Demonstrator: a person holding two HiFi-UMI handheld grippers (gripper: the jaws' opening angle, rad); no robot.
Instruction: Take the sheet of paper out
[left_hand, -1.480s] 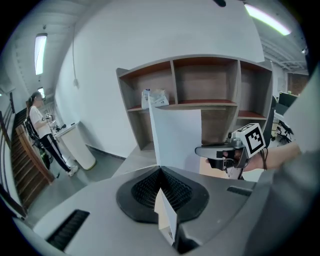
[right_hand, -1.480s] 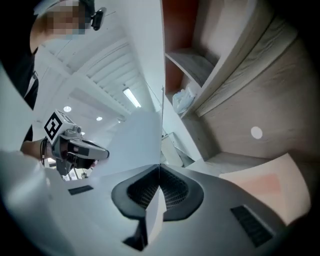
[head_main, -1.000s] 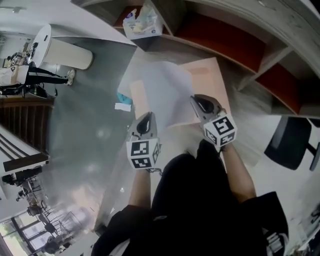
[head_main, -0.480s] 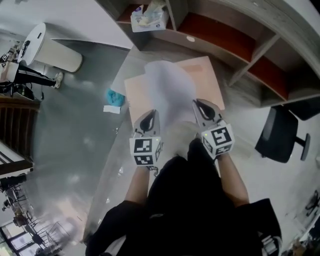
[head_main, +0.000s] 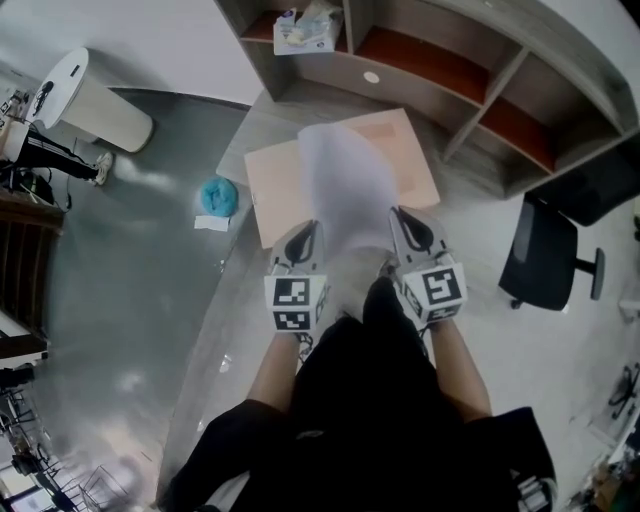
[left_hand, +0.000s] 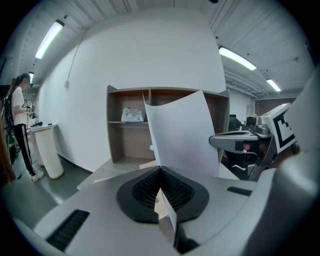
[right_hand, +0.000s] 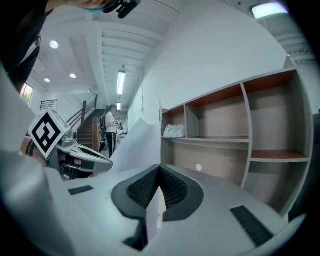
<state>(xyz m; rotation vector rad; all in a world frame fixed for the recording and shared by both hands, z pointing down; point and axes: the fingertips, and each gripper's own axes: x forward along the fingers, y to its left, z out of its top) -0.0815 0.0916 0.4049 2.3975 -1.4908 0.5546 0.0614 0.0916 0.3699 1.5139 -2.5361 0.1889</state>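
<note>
The left gripper (head_main: 303, 244) has its jaws shut on the near left edge of the sheet of paper (head_main: 345, 180). The sheet arches up, held above the pink board (head_main: 275, 185) on the desk. The right gripper (head_main: 412, 229) is clamped on the sheet's near right edge. The sheet looks freed. Probably only carrying it clear and setting it down remains.

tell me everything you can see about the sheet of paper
The sheet of paper is plain white, thin and blank on the sides shown. It is held up off the desk, bowed into a curve. The left gripper is shut on its near left edge, the right gripper on its near right edge. Below it a flat peach board lies on the desk; whether the paper's far edge touches it is unclear.
</note>
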